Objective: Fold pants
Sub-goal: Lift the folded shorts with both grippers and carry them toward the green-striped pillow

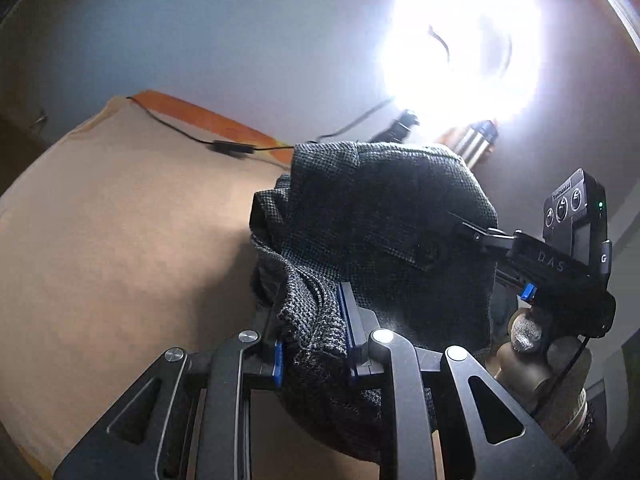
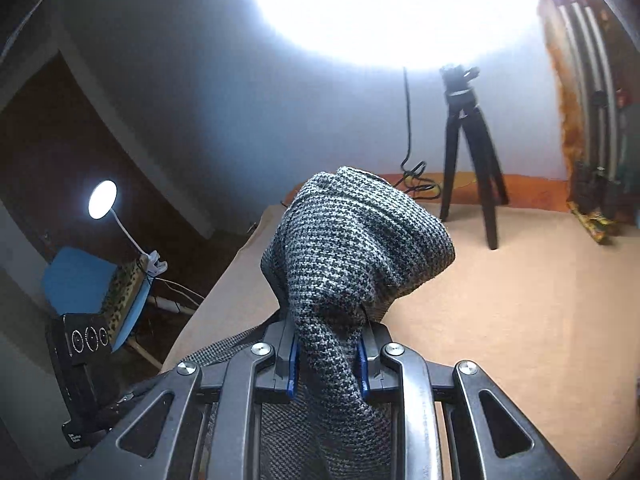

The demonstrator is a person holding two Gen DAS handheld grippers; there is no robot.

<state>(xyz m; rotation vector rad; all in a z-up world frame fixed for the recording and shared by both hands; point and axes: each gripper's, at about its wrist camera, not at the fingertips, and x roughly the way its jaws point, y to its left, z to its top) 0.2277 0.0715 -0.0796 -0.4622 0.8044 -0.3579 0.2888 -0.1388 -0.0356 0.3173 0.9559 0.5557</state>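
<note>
The pants (image 1: 372,216) are dark grey houndstooth cloth. My left gripper (image 1: 314,320) is shut on a bunched fold of them and holds it raised above the tan table (image 1: 120,240). The cloth drapes over the fingers and hides their tips. My right gripper (image 2: 330,340) is shut on another bunch of the pants (image 2: 352,240), also lifted over the table (image 2: 520,320). The right gripper body (image 1: 560,276) shows in the left wrist view, close on the right, touching the cloth. The left gripper body (image 2: 84,360) shows at the lower left of the right wrist view.
A bright ring light (image 2: 392,12) on a black tripod (image 2: 468,152) stands at the table's back, with a black cable (image 1: 224,146) across the surface. A small desk lamp (image 2: 103,199) and a blue chair (image 2: 80,280) stand off the table's left edge.
</note>
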